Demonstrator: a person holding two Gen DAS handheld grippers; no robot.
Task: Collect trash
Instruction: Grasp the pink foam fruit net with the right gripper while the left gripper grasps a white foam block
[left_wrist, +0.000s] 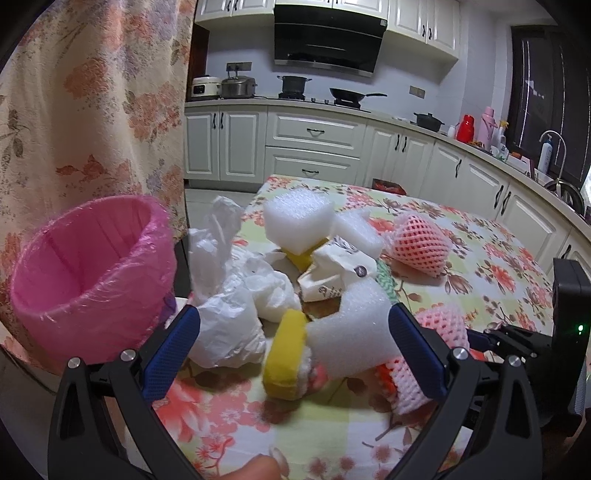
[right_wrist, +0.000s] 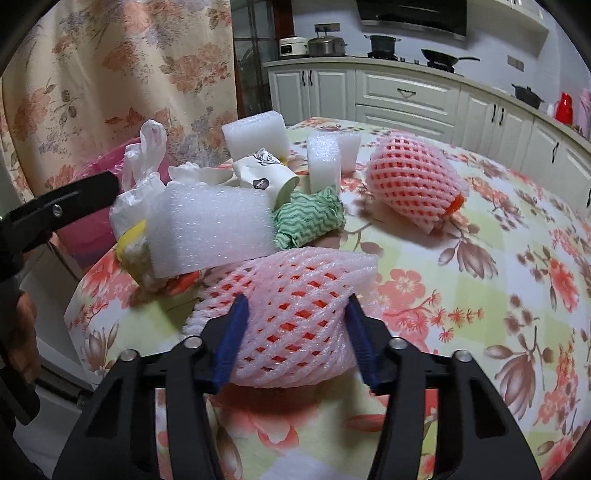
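Your right hand-held gripper (right_wrist: 295, 332) clamps the foam net (right_wrist: 291, 295) for binning; your left hand-held gripper (left_wrist: 295, 339) gapes at the foam block (left_wrist: 354, 325), bin (left_wrist: 92, 273) at nine o'clock.

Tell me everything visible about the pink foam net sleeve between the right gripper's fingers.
The pink foam net sleeve is soft, diamond-meshed foam, bulging around something orange-red that shows through its holes. It lies on its side near the front edge of the floral tablecloth. The right gripper has one blue finger on each flank, apparently pressing it. Its far side touches or sits just under the big white foam block.
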